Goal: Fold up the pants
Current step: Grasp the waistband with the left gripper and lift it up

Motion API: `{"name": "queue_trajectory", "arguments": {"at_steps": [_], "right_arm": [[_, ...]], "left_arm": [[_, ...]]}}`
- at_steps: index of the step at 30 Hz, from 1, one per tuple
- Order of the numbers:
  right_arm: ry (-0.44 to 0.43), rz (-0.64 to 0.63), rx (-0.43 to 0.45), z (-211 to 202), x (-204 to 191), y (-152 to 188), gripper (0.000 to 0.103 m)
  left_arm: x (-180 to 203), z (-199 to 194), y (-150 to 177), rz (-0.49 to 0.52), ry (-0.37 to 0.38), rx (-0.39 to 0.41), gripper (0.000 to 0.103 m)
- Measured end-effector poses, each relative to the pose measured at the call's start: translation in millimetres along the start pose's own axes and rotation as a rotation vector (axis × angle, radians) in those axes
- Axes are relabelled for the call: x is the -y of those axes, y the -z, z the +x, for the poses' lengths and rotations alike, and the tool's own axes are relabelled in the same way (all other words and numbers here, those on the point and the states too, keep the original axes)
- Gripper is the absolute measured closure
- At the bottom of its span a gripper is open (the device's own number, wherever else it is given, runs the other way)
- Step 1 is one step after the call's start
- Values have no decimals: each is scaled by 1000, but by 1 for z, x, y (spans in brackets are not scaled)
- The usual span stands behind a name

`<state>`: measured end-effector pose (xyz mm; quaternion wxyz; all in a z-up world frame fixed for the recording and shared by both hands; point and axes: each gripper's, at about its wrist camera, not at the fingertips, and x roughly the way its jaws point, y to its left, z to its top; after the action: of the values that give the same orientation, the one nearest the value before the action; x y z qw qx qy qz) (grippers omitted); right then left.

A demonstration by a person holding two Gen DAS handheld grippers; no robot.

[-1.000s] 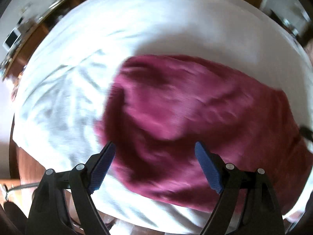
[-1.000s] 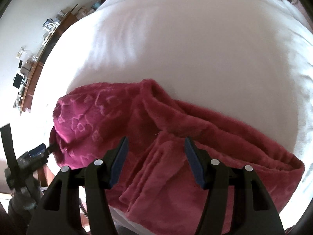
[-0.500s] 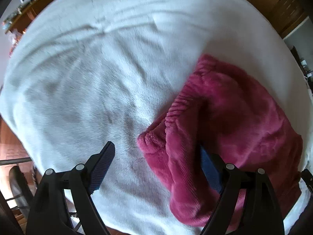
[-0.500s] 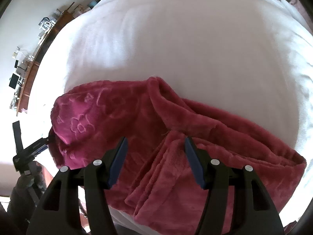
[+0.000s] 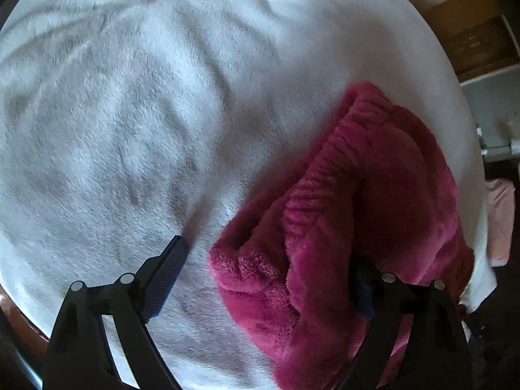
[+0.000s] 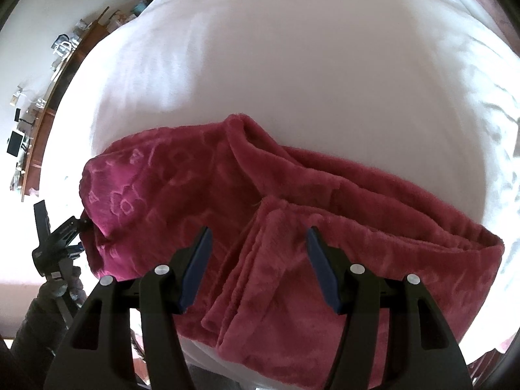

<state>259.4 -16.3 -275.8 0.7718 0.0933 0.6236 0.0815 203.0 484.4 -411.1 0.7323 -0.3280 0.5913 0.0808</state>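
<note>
1. Left gripper (image 5: pixel 269 279): jaws opening, spread wide; the ribbed waistband end of the pants (image 5: pixel 373 195) lies between them, draped over the right jaw, clear of the left jaw.
2. Right gripper (image 6: pixel 258 265): jaws parted, gripping nothing, hovering above the pants (image 6: pixel 292 221) where 2 folded layers overlap.
3. Pants: crimson plush with embossed pattern, bunched along the near edge of the bed (image 6: pixel 292 65).
4. Bed: white cover spreading beyond the pants.
5. Cluttered shelf (image 6: pixel 35 104): against the wall, left of the bed.
</note>
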Motion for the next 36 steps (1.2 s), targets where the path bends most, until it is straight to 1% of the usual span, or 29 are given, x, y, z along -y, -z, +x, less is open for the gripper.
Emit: {"name": "queue_trajectory", "arguments": {"at_steps": [3,5,6,8,9,11,14,17,18,19,23,27,33,34,36], "right_arm": [[-5,-1,3,-1,-1,2,41],[-6,-10,5,-3,-2,4,41],[-3,-14,7,-5,-2,6,41],[2,-17,11,-7,0,7,41],[4,-14,12,-8,2,8,41],[9,-2,19,-11,7,9,41],[14,11,36,-17,14,10,41],[11,19,54,-23,21,12,41],[9,21,59,-25,24,12,41],[6,24,65,-28,27,13,41],[-3,26,79,-38,37,20,41],[-12,30,98,-52,50,28,41],[-22,64,127,-77,87,47,41],[-22,70,129,-79,92,50,41],[-25,92,134,-86,108,60,41]], "left_arm": [[1,1,9,-21,43,3,25],[5,4,11,-14,63,1,35],[8,5,13,-4,65,-2,37],[16,7,16,16,65,-5,49],[18,7,17,20,62,-5,51],[28,7,19,27,48,-6,60],[41,0,25,50,16,8,67],[56,-11,36,85,-17,30,69],[61,-17,43,99,-21,41,69],[64,-20,40,109,-23,48,70],[91,-43,62,167,-30,95,71],[112,-64,82,206,-8,139,71],[166,-94,127,295,19,196,71],[171,-95,117,306,22,202,71],[191,-103,130,337,29,214,71]]}}
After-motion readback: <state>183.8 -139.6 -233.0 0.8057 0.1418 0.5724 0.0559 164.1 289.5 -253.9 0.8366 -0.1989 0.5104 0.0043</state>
